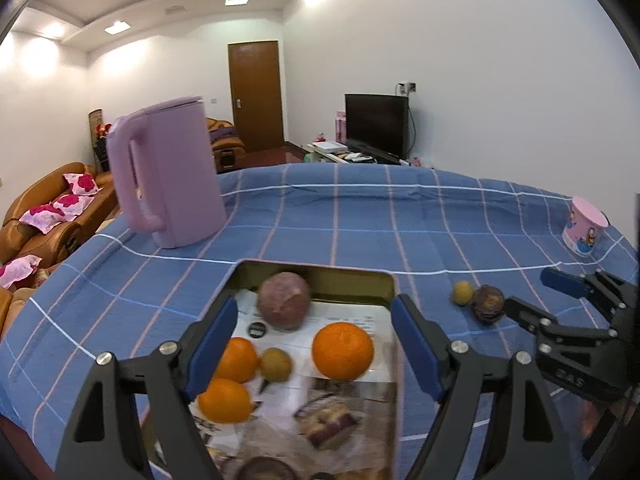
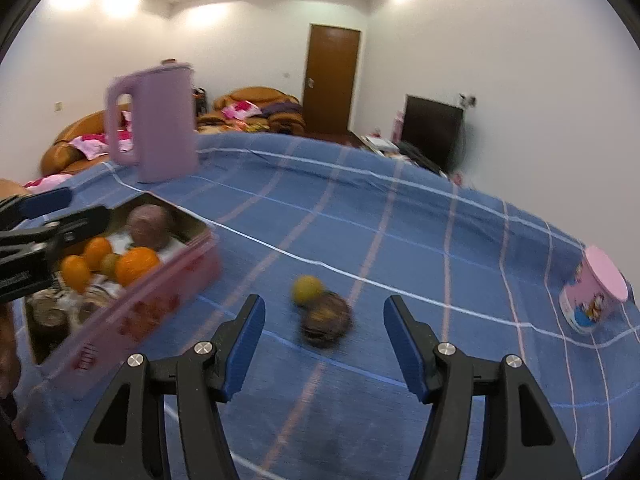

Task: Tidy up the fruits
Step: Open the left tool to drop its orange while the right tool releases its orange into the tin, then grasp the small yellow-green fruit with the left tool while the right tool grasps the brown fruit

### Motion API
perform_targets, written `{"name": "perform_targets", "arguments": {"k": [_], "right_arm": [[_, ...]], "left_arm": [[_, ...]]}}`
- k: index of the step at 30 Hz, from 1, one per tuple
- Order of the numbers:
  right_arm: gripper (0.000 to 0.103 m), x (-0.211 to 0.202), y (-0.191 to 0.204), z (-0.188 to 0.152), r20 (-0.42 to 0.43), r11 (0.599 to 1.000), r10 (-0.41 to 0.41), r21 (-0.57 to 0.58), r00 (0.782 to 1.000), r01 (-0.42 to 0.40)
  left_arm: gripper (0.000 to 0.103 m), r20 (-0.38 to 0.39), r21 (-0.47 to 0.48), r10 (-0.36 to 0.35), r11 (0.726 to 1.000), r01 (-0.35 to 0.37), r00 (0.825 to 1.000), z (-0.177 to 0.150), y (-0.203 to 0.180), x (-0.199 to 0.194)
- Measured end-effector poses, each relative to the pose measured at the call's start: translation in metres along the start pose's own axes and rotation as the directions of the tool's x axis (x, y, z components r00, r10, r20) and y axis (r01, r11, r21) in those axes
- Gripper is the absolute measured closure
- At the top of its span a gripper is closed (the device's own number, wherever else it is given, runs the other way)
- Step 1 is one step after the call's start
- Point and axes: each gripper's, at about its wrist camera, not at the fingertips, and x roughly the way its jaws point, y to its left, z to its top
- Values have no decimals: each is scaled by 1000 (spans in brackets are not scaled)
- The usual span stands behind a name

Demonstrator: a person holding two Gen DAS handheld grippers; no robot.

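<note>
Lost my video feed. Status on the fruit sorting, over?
Left gripper open over the tin, empty. Right gripper open, aimed at dark fruit and yellow fruit on the cloth. Nothing between fingers and fruit.

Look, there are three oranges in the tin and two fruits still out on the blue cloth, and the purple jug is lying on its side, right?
Not quite. The jug stands upright, as the left wrist view shows. The rest holds: three oranges in the tin, two fruits still out on the cloth.
</note>
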Motion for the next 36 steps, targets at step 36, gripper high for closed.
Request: {"name": "perform_targets", "arguments": {"k": [36], "right_arm": [[78,27,-69,-12,-110,972,108,222,988,-81]], "left_arm": [[27,-138,158,-128,976,149,982,14,-122,58]]}}
